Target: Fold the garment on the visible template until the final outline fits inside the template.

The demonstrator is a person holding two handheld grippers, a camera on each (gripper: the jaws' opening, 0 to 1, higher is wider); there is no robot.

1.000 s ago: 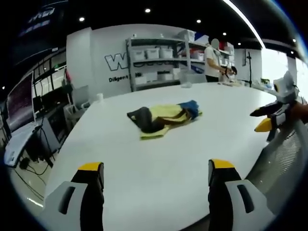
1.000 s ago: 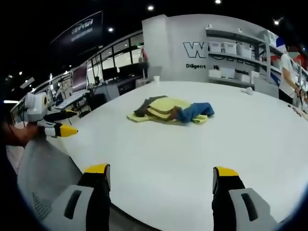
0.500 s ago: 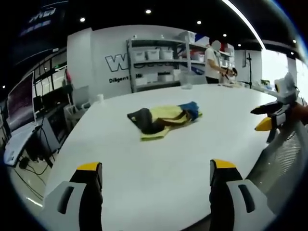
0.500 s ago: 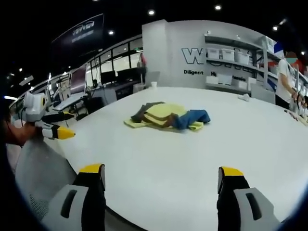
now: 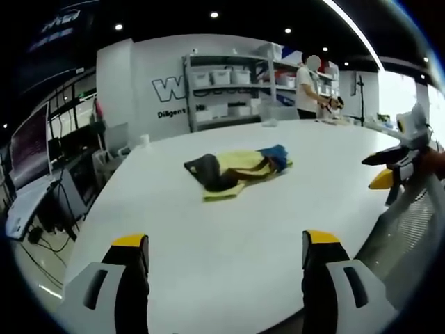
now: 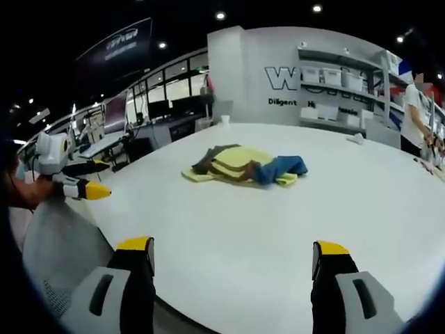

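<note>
A crumpled garment [image 5: 236, 169], yellow with dark brown and blue parts, lies bunched on a yellow sheet near the middle of the white table [image 5: 208, 229]. The same garment [image 6: 243, 165] is in the right gripper view, well ahead of the jaws. My left gripper [image 5: 226, 257] is open over the table's near edge with nothing between its yellow-tipped fingers. My right gripper [image 6: 233, 261] is open too, also at the near edge and holding nothing. Each gripper appears in the other's view, the right gripper [image 5: 389, 170] at the right and the left gripper [image 6: 73, 179] at the left.
The table is large, white and rounded. A person [image 5: 306, 87] stands at the far side by grey shelves with white bins [image 5: 222, 90]. Desks with monitors [image 5: 35, 153] stand off to the left. A small white cup [image 6: 224, 120] sits at the table's far edge.
Both views shifted slightly with the hands. The garment has not moved, and both grippers stay open.
</note>
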